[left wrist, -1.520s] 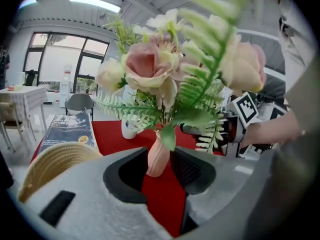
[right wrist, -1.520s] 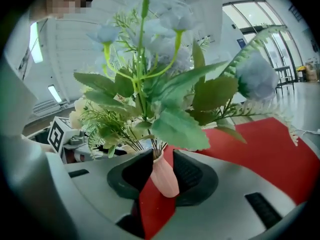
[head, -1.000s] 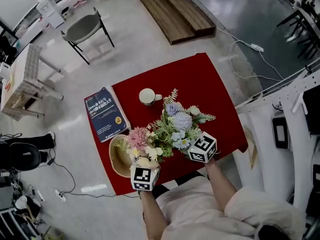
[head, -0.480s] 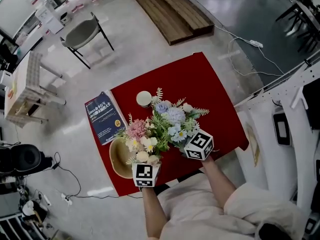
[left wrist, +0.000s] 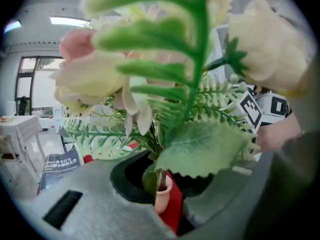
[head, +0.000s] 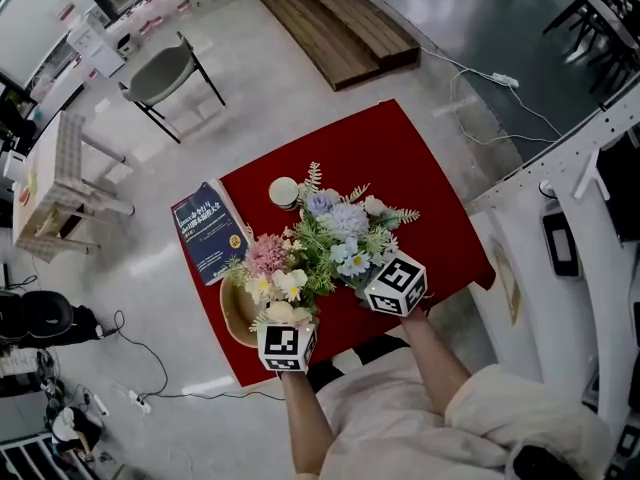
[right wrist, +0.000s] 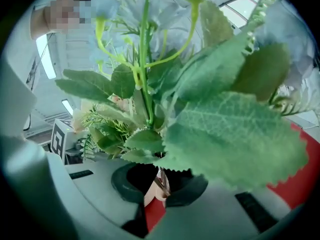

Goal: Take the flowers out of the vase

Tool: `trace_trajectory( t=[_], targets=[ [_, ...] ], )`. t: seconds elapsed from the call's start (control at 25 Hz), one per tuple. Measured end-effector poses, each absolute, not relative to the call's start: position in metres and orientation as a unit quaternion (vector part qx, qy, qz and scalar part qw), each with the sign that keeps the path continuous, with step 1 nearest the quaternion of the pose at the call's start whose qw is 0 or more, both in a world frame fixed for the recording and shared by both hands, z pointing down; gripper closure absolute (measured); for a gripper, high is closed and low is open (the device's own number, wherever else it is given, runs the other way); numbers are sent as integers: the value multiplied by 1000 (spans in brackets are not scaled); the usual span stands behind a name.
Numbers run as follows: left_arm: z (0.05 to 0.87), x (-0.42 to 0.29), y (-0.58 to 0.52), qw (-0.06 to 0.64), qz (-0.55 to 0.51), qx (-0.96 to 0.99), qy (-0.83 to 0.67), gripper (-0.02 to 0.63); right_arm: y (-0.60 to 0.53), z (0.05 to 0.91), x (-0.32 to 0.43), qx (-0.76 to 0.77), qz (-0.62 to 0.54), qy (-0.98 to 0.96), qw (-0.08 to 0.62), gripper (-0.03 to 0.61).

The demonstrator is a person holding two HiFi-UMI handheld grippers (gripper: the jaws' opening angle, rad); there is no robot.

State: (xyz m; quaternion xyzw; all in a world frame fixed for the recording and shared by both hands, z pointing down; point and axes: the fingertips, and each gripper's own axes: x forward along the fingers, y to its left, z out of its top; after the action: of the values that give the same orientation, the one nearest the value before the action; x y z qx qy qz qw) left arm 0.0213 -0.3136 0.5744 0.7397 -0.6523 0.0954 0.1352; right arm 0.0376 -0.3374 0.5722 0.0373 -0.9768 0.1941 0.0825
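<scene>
Pink flowers [head: 268, 268] are gripped by the stems in the left fingers [left wrist: 95, 204], blue flowers [head: 340, 230] in the right fingers [right wrist: 85, 189], both pairs just closed, above the vase [left wrist: 162, 198] on the bench [head: 420, 178].

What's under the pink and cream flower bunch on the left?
A tan bowl-shaped dish shows partly beneath the pink and cream flower bunch, on the red tabletop. The flowers and the left gripper cover its right side and contents.
</scene>
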Motion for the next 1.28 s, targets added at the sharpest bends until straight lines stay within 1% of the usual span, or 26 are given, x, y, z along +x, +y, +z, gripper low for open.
trace_trajectory(
  t=[0.32,1.0,1.28],
  targets=[
    [547,24,-306,110,105,748,-645,529,-335,544,45,63,178,-979,74,543],
    [496,21,-288,77,70,781,-616,529,-317,491,53,118,126,-983,55,545],
    [487,14,-281,66,68,789,-608,529,-319,487,55,159,113,-978,80,545]
  ],
)
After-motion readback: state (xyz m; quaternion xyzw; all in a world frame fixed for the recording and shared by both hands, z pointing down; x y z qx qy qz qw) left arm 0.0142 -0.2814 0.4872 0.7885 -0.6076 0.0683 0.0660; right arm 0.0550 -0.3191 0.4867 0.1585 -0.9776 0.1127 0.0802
